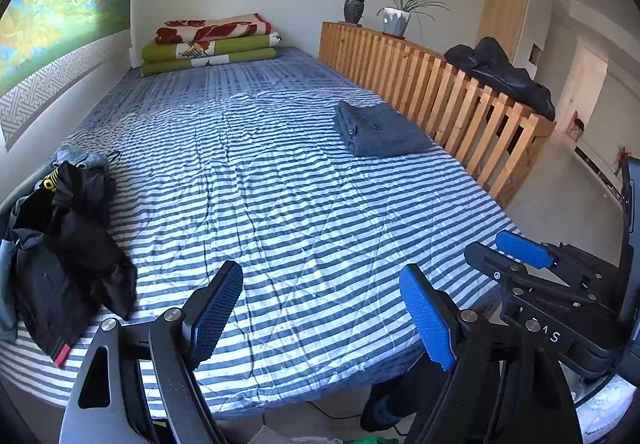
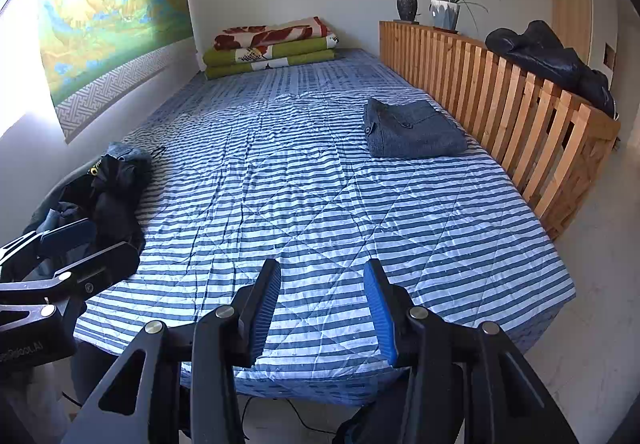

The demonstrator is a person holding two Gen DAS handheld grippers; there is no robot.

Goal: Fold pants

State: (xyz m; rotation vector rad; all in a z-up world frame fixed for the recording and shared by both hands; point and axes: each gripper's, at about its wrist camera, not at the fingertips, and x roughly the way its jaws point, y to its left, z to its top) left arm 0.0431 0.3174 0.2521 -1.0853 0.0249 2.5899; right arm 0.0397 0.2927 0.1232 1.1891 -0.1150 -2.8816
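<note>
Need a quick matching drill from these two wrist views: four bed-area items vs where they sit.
Items:
1. folded grey pants
2. heap of dark unfolded clothes
3. stack of folded green and red blankets
4. black jacket

Places:
A. draped over the wooden slatted rail
B. far end of the bed, by the wall
C. bed's left edge
D. bed's right side, near the rail

Pairs: 1-D, 2-C, 3-B, 4-A

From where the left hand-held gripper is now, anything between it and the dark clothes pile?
Nothing visible. The left hand-held gripper is open and empty; only bare striped bedspread lies between it and the dark clothes pile at the bed's left edge.
</note>
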